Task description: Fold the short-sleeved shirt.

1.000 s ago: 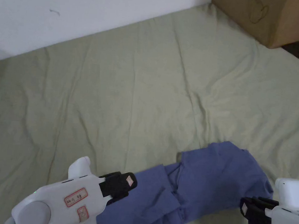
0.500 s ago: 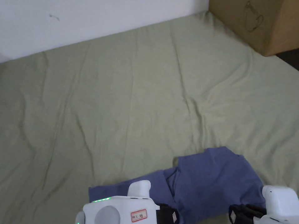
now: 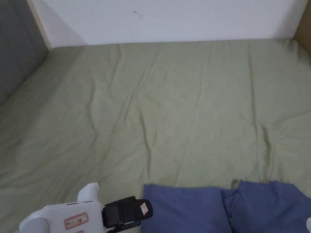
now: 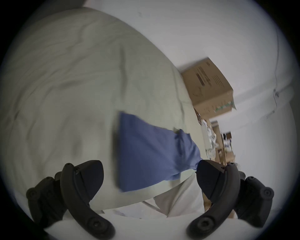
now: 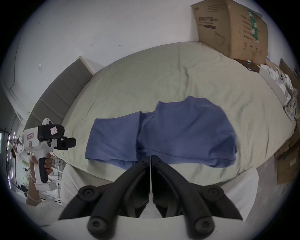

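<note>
Blue shirt [image 5: 162, 134] on bed [image 3: 172, 99], left gripper [image 4: 150, 177] wide apart (empty), right gripper [image 5: 151, 156] jaws together.

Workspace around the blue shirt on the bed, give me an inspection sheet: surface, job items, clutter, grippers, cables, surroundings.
Surface: bed with a wrinkled pale green sheet.
Job's things: blue shirt lies partly folded near the front edge, one flat panel beside a bunched part.
Clutter: nothing seen on the sheet besides the shirt.
Grippers: left gripper open, holding nothing, off the shirt's end; right gripper has its jaws together at the shirt's near edge, whether they pinch cloth cannot be told.
Cables: nothing seen.
Surroundings: white wall, grey headboard, cardboard box at the far corner, more boxes beside the bed.
</note>
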A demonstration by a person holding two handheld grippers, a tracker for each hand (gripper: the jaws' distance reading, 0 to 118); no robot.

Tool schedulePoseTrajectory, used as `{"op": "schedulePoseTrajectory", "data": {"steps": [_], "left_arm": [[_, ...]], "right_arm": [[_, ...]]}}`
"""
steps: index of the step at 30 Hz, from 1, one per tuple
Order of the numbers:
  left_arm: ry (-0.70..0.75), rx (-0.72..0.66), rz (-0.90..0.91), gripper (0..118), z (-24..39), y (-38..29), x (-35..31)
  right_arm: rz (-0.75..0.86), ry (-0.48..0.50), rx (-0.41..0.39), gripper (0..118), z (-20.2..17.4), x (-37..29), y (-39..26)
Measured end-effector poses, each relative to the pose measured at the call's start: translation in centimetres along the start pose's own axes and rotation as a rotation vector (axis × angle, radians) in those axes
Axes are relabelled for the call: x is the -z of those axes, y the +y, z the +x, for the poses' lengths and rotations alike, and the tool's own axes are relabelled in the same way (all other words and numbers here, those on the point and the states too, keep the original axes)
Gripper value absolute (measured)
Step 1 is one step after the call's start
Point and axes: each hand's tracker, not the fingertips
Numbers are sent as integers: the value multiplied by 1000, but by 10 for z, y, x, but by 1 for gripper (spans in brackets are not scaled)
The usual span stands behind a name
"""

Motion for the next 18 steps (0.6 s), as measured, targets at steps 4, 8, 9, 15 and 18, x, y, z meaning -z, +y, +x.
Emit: {"op": "schedulePoseTrajectory", "data": {"steps": [4, 8, 9, 15, 18], "left_arm": [[-49, -89, -84, 116, -37, -7, 11], [-139, -171, -111, 117, -46, -16, 48], [-185, -185, -86, 118, -45, -17, 55], [-155, -235, -155, 12, -50, -15, 104], [-259, -304, -140, 12, -58, -17, 106]], "right_arm": [[-26, 32, -47, 2, -17, 8, 4], [-37, 54, -94, 2, -29, 10, 5], [-34, 65, -101, 2, -31, 8, 6], [-54, 71, -104, 2, -31, 12, 2], [-74, 62, -94, 2, -29, 14, 0]]}}
